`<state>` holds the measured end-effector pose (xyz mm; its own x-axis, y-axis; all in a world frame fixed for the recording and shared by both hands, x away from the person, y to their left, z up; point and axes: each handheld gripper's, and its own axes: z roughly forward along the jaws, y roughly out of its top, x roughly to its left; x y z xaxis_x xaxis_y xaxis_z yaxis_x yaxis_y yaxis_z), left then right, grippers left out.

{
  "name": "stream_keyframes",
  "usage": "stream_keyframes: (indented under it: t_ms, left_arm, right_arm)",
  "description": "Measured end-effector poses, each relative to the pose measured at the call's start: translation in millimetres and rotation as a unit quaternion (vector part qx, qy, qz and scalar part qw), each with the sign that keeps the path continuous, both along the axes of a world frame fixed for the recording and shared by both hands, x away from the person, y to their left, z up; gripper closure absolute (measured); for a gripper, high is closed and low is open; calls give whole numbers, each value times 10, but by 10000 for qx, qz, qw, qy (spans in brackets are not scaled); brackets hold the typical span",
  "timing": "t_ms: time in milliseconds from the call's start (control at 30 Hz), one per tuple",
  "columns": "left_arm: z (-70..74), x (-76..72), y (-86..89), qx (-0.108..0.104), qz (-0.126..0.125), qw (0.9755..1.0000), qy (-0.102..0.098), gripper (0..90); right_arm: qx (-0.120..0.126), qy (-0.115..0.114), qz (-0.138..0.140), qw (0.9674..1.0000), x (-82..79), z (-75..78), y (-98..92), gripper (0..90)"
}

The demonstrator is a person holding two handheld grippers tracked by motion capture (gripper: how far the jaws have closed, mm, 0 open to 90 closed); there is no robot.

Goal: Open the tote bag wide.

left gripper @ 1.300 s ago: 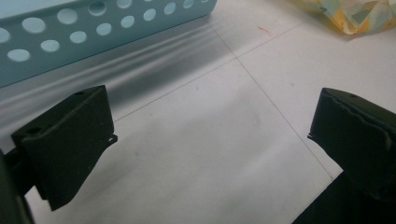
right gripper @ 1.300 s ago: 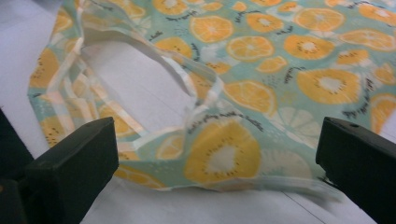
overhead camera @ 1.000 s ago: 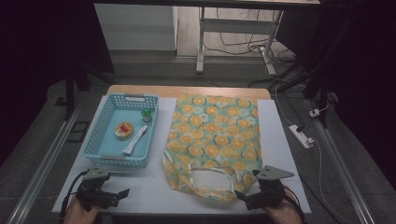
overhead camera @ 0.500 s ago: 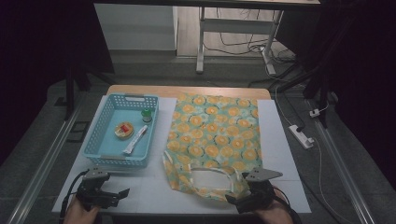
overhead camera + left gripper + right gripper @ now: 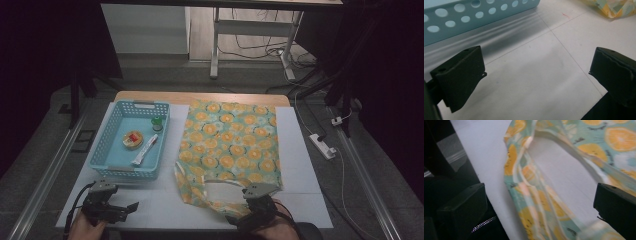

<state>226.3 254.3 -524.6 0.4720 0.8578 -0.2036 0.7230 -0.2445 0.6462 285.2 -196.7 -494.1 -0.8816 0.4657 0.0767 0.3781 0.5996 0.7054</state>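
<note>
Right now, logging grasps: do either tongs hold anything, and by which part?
Nothing held. Right tongs open around the bag's handle; left tongs open over the table.

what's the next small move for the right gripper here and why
Probably ease the right gripper forward and close on the bag handle. Its fingers stand wide open with the handle's strap lying between them, not yet pinched. The left gripper is open over bare table, so it can wait.

A white counter (image 5: 300,165) with a wooden far edge stands on grey floor (image 5: 40,150). Beyond the counter, a metal desk frame (image 5: 250,35) rises over tangled cables. Right of the counter lies a white power strip (image 5: 322,146). The room's edges are dark.
</note>
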Motion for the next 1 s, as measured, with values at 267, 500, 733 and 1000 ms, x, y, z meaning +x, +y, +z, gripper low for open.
stream_keyframes:
  t_ms: [267, 500, 733, 1000]
  left_arm:
    - [1, -2, -2, 12, -9, 10000, -9, 0]
    - [1, -1, -3, 19, -6, 10000, 0, 0]
    - [1, -1, -4, 25, -8, 10000, -2, 0]
    - [1, -2, -7, 38, -14, 10000, -3, 0]
  right_arm:
    - [-113, -13, 256, 9996, -36, -31, 175, 4]
    - [-90, -71, 493, 9987, -66, -16, 245, 134]
    - [-225, -13, 828, 9963, -114, -25, 304, 405]
    - [-629, 56, 873, 9942, -69, -96, 316, 687]
